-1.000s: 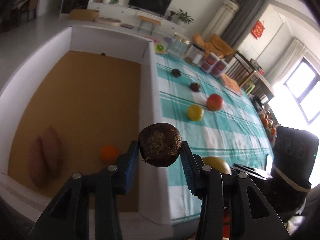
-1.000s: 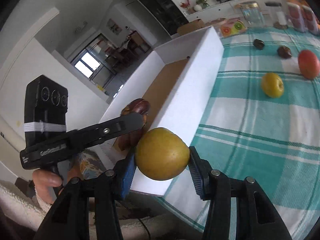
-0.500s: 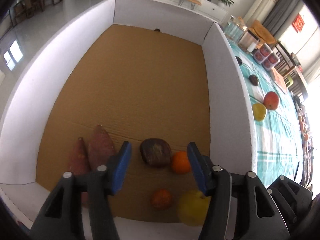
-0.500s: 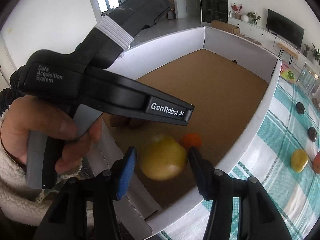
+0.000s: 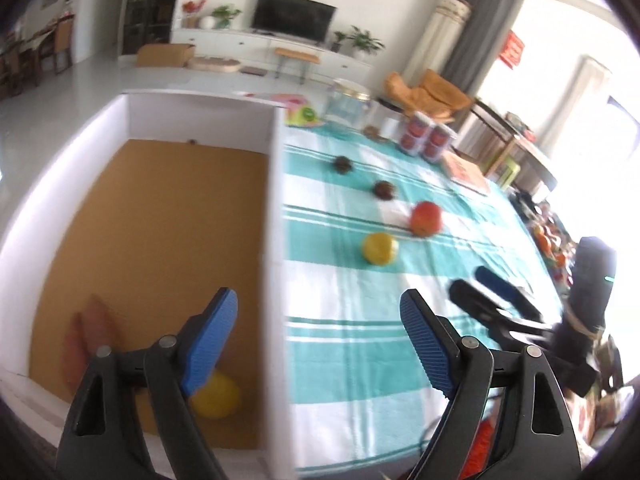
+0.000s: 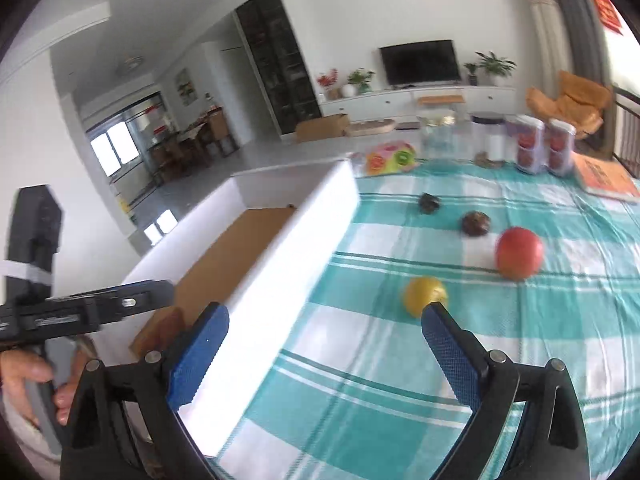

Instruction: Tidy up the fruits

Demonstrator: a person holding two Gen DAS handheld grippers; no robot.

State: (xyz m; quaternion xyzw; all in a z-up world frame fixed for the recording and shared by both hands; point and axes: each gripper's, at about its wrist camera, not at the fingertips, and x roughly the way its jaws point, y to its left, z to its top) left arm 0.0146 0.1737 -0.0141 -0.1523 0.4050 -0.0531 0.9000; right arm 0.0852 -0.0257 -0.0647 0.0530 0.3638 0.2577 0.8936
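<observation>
My left gripper [image 5: 320, 320] is open and empty, above the right wall of the white box [image 5: 274, 200]. A yellow fruit [image 5: 216, 396] and sweet potatoes [image 5: 90, 332] lie on the box's brown floor. My right gripper [image 6: 324, 340] is open and empty above the checked cloth, beside the box wall [image 6: 296, 248]. On the cloth lie a yellow fruit [image 5: 379, 248] [image 6: 422, 294], a red fruit [image 5: 426, 218] [image 6: 519, 252] and two dark fruits [image 5: 385, 190] [image 6: 475, 223]. The right gripper shows in the left wrist view [image 5: 492, 296].
Jars [image 6: 546, 144], a clear container [image 5: 346, 102], a fruit-print toy [image 6: 390, 158] and an orange book [image 6: 606, 178] stand at the table's far end. The left gripper's handle and hand show in the right wrist view [image 6: 36, 312].
Both grippers let go of their fruit in the box: the dark fruit from the left, the yellow one from the right. Both have swung back toward the cloth, jaws wide.
</observation>
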